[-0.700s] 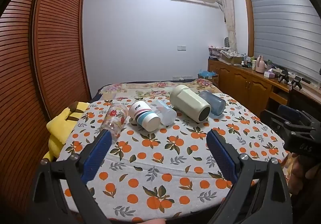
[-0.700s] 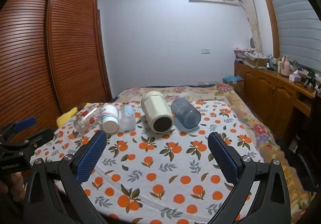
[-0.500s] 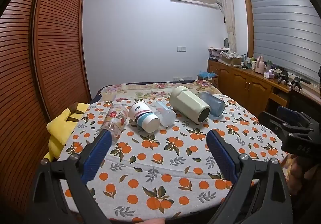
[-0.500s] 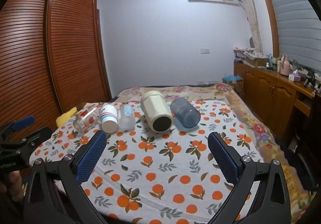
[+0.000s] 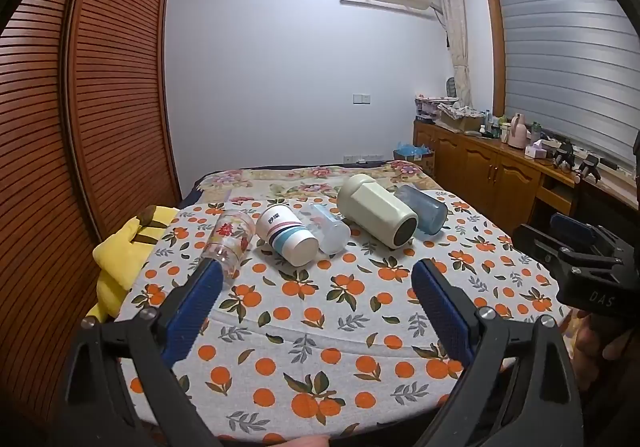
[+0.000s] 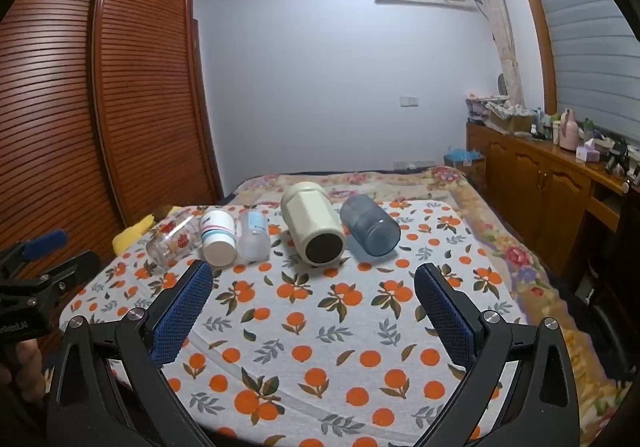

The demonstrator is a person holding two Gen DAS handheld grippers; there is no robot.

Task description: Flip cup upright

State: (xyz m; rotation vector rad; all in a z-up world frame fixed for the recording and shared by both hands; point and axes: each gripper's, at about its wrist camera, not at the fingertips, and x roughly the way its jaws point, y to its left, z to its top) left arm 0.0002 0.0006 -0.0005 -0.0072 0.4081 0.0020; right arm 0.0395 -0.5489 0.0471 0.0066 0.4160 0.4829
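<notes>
Several cups lie on their sides in a row on the orange-print cloth [image 5: 320, 327]: a clear printed glass [image 5: 229, 238] [image 6: 173, 240], a white striped cup [image 5: 286, 234] [image 6: 218, 236], a clear plastic cup [image 5: 328, 227] [image 6: 253, 235], a big cream cup [image 5: 376, 210] [image 6: 313, 229] and a blue-grey cup [image 5: 424, 207] [image 6: 369, 225]. My left gripper [image 5: 316, 275] is open and empty, short of the row. My right gripper [image 6: 314, 279] is open and empty, in front of the cream cup. Each gripper shows at the edge of the other's view.
A yellow plush toy [image 5: 124, 247] lies at the cloth's left edge. A slatted wooden wardrobe [image 5: 80, 127] stands on the left. A wooden sideboard [image 5: 500, 171] with bottles stands on the right. A floral bedspread [image 6: 360, 183] lies beyond the cups.
Both grippers have drifted slightly; the cups sit a little higher and closer in the views. Nothing was touched and the jaws have stayed open.
</notes>
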